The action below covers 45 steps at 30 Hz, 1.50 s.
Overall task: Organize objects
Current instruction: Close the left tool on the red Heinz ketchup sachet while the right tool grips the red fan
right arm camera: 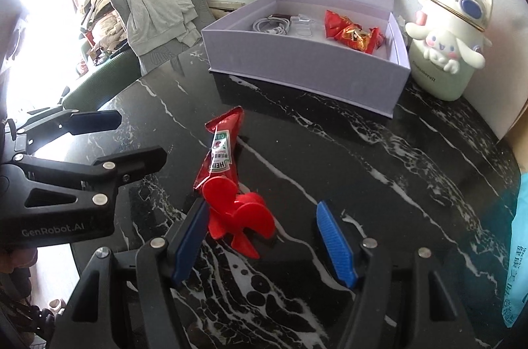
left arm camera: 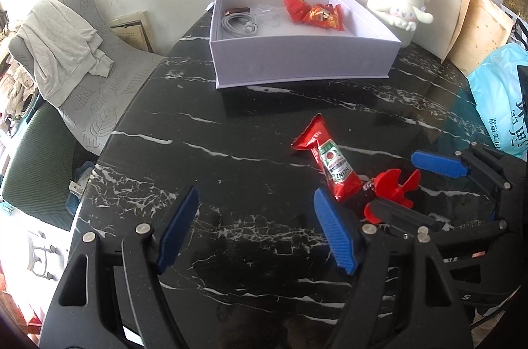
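Black marble table (left arm camera: 204, 151) holds an open lavender box (left arm camera: 297, 58).

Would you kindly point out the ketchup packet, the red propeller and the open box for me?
ketchup packet (right arm camera: 220, 156): right wrist view, on its printed label.
red propeller (right arm camera: 242, 215): right wrist view, on its hub between blades.
open box (left arm camera: 297, 58): left wrist view, on its front wall.
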Motion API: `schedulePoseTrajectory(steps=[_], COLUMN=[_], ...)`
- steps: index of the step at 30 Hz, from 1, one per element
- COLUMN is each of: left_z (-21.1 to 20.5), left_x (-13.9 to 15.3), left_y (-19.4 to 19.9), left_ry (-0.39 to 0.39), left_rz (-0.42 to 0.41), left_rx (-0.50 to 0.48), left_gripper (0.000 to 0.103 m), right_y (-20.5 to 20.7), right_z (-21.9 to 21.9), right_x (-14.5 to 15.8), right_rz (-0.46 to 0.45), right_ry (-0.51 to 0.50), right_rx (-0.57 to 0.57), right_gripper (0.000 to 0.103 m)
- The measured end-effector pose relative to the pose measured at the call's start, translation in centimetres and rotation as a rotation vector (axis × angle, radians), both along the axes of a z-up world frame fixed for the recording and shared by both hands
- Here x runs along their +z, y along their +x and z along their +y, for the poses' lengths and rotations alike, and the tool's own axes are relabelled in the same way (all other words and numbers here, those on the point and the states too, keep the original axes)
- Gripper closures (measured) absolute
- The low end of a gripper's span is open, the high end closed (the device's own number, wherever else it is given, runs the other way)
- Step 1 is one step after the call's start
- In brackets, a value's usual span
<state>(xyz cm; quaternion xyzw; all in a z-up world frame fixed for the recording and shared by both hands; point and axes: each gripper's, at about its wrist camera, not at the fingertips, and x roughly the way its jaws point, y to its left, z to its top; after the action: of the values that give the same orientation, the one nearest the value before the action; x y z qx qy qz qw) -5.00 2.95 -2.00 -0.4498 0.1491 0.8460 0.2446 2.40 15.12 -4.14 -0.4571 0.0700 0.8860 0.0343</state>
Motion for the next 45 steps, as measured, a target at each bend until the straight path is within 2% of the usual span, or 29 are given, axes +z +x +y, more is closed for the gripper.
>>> schedulePoseTrajectory(steps=[4, 5, 18, 21, 31, 34, 37, 40, 42, 45], left_z=[0.5, 0.7, 3.8, 4.7, 6.0, 5.8, 6.0, 6.2, 6.3, 6.6], left_x=[-0.2, -0.2, -0.9, -1.2, -2.3, -2.5, -2.6, -2.6, -2.6, -2.5], left_y=[-0.3, -0.3, -0.5, -0.6, -1.0, -1.4, -1.3, -1.2, -1.0, -0.5], left_ry=[0.019, 0.023, 0.074, 0.066, 0.025, 0.051, 0.044, 0.031, 0.033, 0.028], left_rz=[-0.013, -0.015, -0.06, -0.052, -0.032, -0.061, -0.044, -0.027, -0.018, -0.006], left_rx=[-0.011, -0.013, -0.065, -0.068, -0.07, -0.055, -0.053, -0.048, -0.064, -0.091], left_gripper=[0.031, 0.031, 0.031, 0.031, 0.032, 0.039, 0.045, 0.058, 0.073, 0.082], right_y=[0.1, 0.2, 1.4, 1.9, 2.2, 1.9, 1.6, 1.2, 1.0, 0.8], right_z=[0.5, 0.7, 3.7, 4.3, 5.1, 4.9, 4.9, 5.0, 5.2, 5.1], right_x=[-0.2, -0.2, -0.5, -0.4, -0.6, -0.6, -0.6, -0.6, -0.6, -0.8], right_rz=[0.0, 0.001, -0.009, -0.002, 0.023, 0.024, 0.028, 0.029, 0.034, 0.04], right_ry=[0.002, 0.002, 0.017, -0.016, 0.002, 0.01, 0.011, 0.013, 0.02, 0.051], right_rx=[-0.002, -0.005, -0.079, -0.096, -0.116, -0.118, -0.117, -0.131, -0.154, -0.165], right_gripper=[0.058, 0.059, 0.06, 0.06, 0.06, 0.059, 0.059, 0.058, 0.058, 0.058])
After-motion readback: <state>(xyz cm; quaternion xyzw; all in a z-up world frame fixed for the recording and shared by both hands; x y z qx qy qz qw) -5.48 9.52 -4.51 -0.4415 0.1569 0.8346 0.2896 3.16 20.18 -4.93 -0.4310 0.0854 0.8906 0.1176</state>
